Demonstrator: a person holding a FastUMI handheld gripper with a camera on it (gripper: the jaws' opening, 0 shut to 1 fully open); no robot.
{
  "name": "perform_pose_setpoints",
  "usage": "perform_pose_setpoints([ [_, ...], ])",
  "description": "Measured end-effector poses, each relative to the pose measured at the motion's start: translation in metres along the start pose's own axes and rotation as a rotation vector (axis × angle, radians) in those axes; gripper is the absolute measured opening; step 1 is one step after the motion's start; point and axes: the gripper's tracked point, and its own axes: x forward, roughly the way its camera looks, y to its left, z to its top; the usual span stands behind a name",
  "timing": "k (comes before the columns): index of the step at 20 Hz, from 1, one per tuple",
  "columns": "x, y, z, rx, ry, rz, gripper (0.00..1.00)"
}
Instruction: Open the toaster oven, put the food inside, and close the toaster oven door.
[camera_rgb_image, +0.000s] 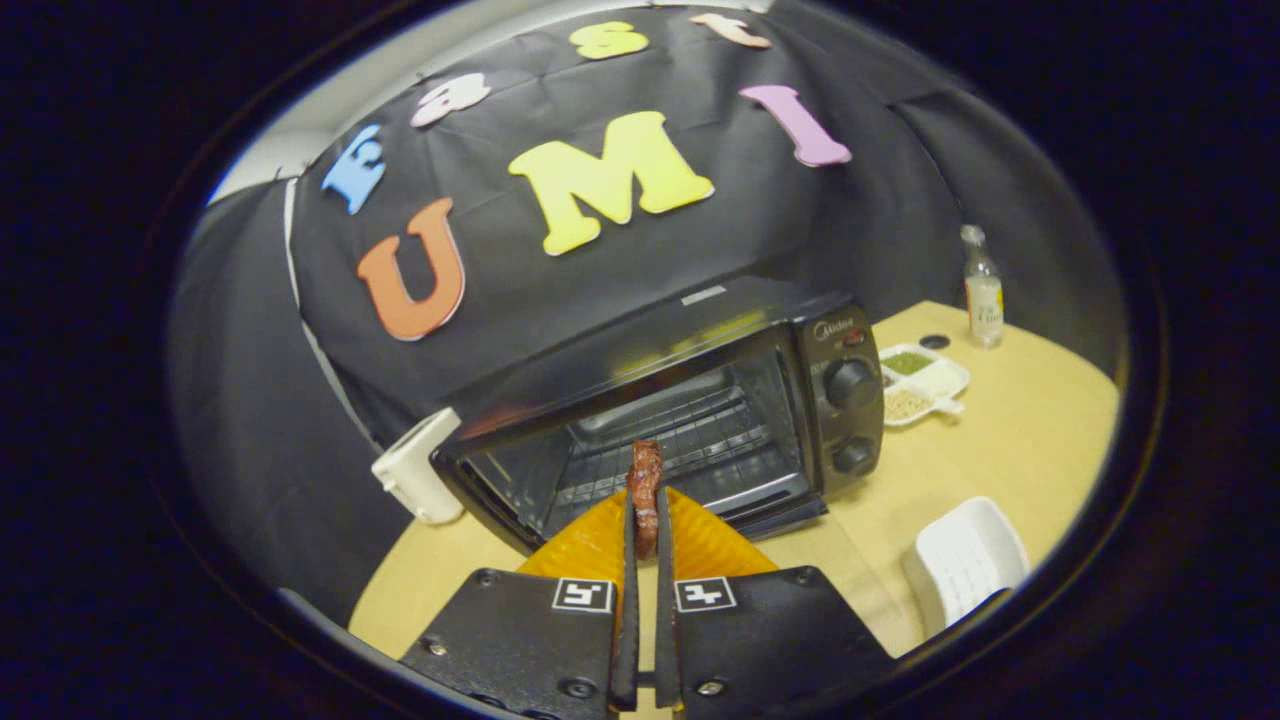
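- Black cloth walls close off the booth behind your round, pale wooden desk (1010, 450).
- Your landmark is the black toaster oven (690, 420) at the back of the desk; its door is down and the wire rack inside is in plain sight.
- Your tool (646, 530) is nearly closed, both fingers pressing on a thin reddish-brown strip of food (645, 480) that stands upright between them.
- That food is held just in front of the oven's open mouth, above an orange ribbed plate (700, 545) on the desk before the oven.
- To the oven's left, touching or nearly touching its corner, sits a white boxy plastic object (418, 480).
- To the oven's right, close beside its two knobs, you have a white divided tray (925, 385) with green and pale grains.
- Beyond that tray stands a clear bottle (983, 290) near the cloth.
- Nearer you than the tray, well right of the oven, lies a white slotted plastic dish (965, 565).
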Motion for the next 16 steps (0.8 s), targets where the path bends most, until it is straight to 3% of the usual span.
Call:
perform_pose_setpoints([
  [3,0.034,0.005,-0.003,0.186,-0.006,0.079,0.09],
  [6,0.065,0.001,0.001,0.283,-0.028,0.113,0.1],
  [16,0.105,-0.011,-0.007,0.2,-0.041,0.067,0.12],
])
